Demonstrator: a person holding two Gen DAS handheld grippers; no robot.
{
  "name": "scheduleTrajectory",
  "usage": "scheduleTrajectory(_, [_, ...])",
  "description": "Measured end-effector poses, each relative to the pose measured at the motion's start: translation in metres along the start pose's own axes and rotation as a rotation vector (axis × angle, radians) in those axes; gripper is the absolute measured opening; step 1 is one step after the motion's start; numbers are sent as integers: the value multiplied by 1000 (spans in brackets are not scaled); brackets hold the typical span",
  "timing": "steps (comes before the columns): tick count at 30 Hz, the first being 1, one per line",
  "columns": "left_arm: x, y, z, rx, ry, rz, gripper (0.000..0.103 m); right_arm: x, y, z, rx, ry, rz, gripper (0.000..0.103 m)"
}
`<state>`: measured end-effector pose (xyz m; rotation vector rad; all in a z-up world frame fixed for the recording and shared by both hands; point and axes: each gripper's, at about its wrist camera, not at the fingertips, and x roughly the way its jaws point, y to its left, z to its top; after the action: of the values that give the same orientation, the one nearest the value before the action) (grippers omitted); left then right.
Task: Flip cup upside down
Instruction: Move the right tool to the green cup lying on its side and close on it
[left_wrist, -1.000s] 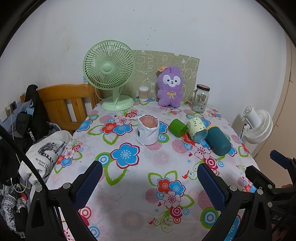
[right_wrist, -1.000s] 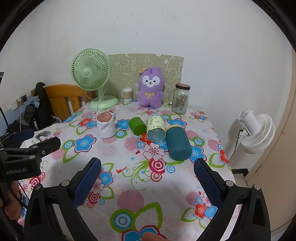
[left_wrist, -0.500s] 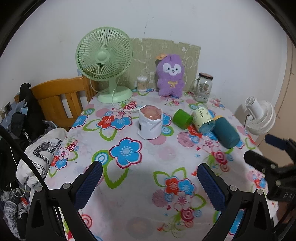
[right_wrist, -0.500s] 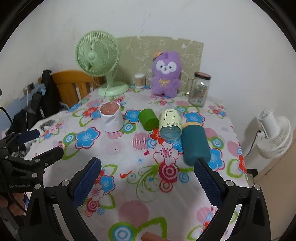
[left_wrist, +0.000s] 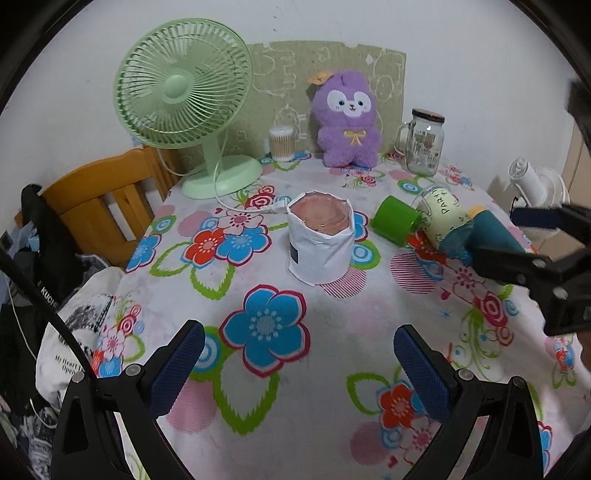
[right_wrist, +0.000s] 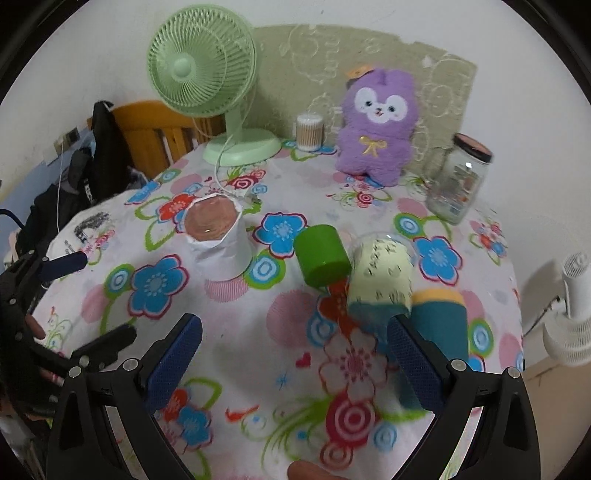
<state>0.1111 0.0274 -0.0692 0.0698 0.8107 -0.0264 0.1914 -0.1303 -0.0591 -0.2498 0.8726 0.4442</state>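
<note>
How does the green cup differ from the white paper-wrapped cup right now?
The green cup lies on its side, while the white paper-wrapped cup stands upright with its mouth up. The green cup is smooth, plain and glossy; the white cup wears crinkled paper with a jagged rim and shows a pinkish inside. The green cup sits beside the pale-yellow cup; the white cup stands apart. Both rest on the floral tablecloth, untouched by either tool.

Even, soft indoor light; strong fisheye bending with dark corners; the right wrist view is motion-blurred throughout.
</note>
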Motion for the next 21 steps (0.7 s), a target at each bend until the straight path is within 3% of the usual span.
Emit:
scheduleTrajectory(9, [33,-10,20,126,11,-52,103,49,-8,34,-48,70,54,101])
scheduleTrajectory(13, [47,-17,24,183,22,-40,103,70,-9,42,-53,101,75,101])
scheduleTrajectory(18, [64,-19,29,197,46,-44,103,90,-11,48,-67,120,109,100])
scheduleTrajectory(21, [71,-15,33,183,53,-58,103,101,-14,49,-73,133,114,92])
